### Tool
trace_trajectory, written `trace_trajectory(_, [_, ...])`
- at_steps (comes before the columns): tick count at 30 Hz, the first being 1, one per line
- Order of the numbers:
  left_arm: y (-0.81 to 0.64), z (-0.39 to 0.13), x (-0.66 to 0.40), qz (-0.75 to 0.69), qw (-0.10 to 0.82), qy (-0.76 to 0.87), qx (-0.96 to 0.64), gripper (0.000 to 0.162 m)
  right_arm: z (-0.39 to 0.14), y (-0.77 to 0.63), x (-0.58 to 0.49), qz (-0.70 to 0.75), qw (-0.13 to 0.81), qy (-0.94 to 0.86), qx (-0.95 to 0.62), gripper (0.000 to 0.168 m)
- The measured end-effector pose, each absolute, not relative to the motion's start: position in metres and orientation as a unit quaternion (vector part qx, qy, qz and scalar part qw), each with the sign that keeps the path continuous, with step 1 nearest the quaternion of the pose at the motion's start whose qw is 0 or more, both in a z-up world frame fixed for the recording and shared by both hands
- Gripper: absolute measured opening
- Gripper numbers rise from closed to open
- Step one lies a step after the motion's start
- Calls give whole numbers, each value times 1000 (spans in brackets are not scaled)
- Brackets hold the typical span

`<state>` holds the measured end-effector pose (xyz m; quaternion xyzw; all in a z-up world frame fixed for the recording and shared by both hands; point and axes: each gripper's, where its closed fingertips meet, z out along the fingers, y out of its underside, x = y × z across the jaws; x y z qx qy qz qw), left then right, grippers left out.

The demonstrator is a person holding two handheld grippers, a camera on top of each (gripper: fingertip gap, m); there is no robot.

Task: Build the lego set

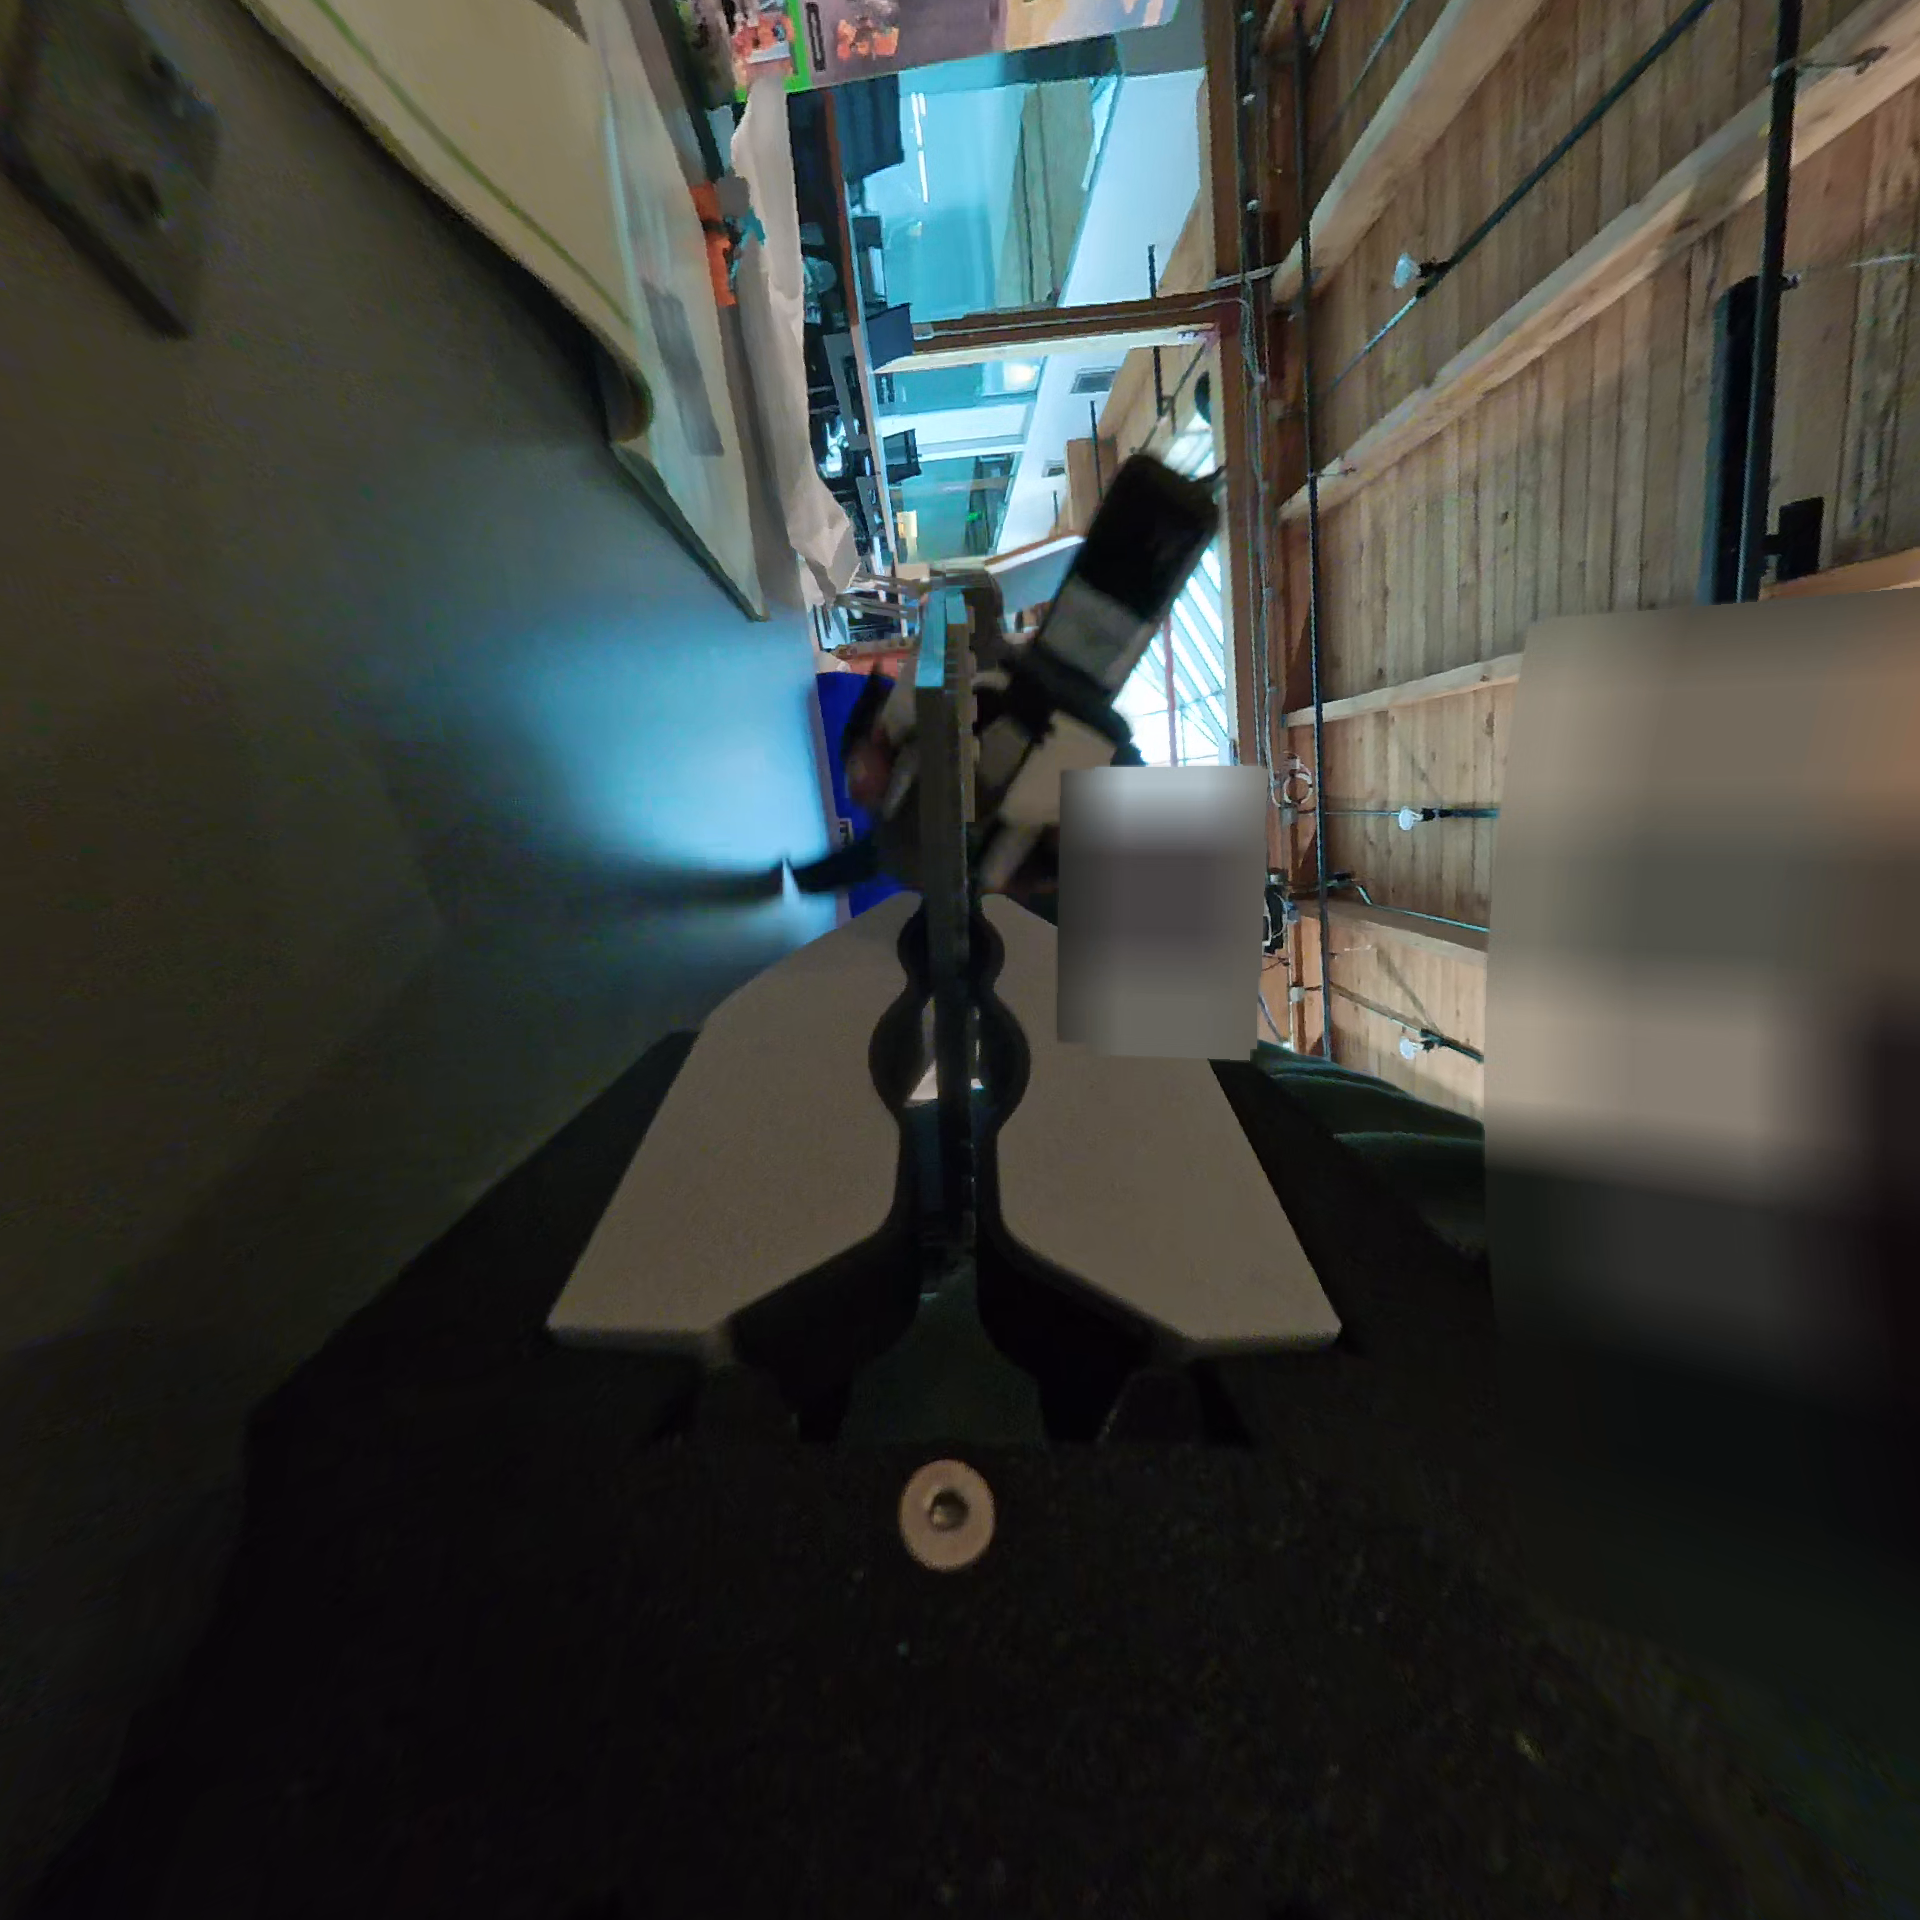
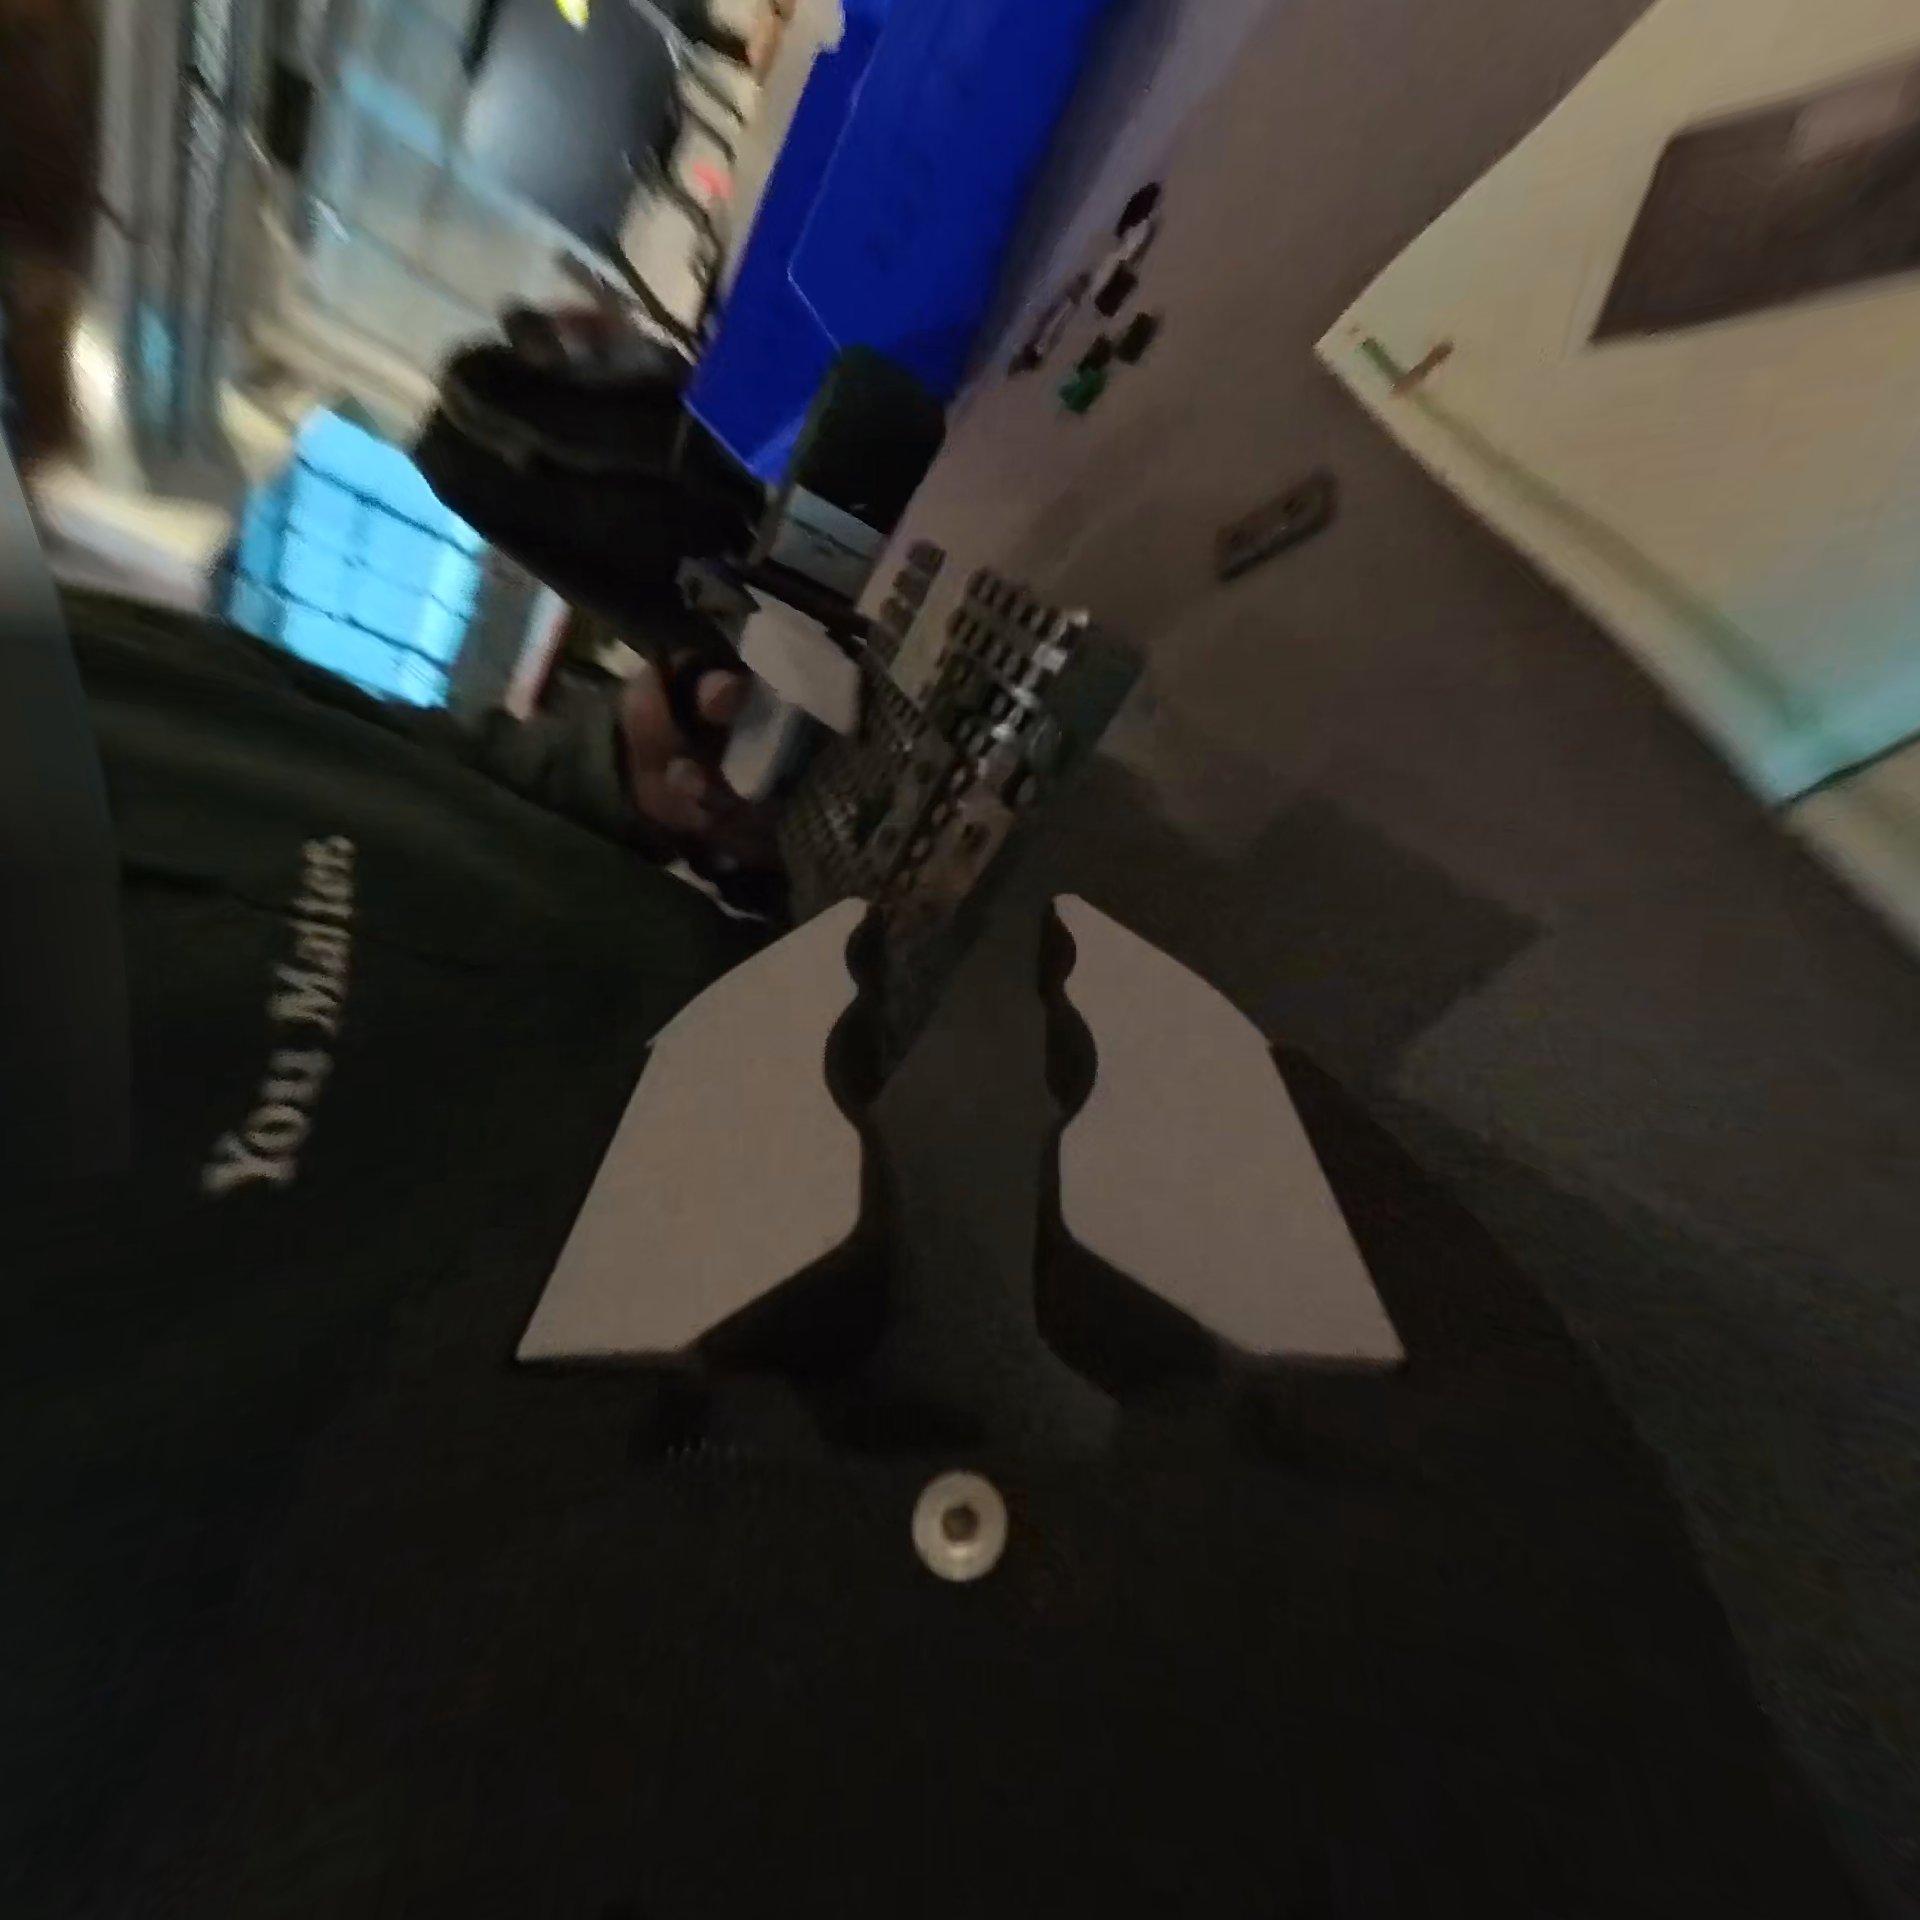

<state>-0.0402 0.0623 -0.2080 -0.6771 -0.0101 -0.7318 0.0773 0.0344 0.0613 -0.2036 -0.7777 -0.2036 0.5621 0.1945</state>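
Observation:
A dark grey lego plate [image 1: 943, 790] with small bricks built on it is held up in the air above the table. In the left wrist view it is edge-on, and my left gripper [image 1: 948, 920] is shut on its near end. My right gripper [image 1: 1101, 644] shows beyond and straddles the plate's far end. In the blurred right wrist view the plate [image 2: 966, 727] shows its studs and bricks. It runs down between the jaws of my right gripper [image 2: 961, 914], which close on its edge. The left gripper [image 2: 582, 488] and a hand [image 2: 675, 748] are behind it.
A grey table top [image 2: 1351, 779] lies below with several loose lego pieces [image 2: 1112, 301] and a flat grey piece [image 2: 1278, 530]. A blue box [image 2: 894, 208] and white instruction sheets [image 2: 1662, 416] are nearby. A person's dark top [image 2: 312, 987] is at the left.

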Motion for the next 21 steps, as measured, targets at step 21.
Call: trace_trajectory(21, [56, -209, -44, -723, 95, 26, -684, 5, -212, 56, -16, 626, 161, -74, -759, 18])
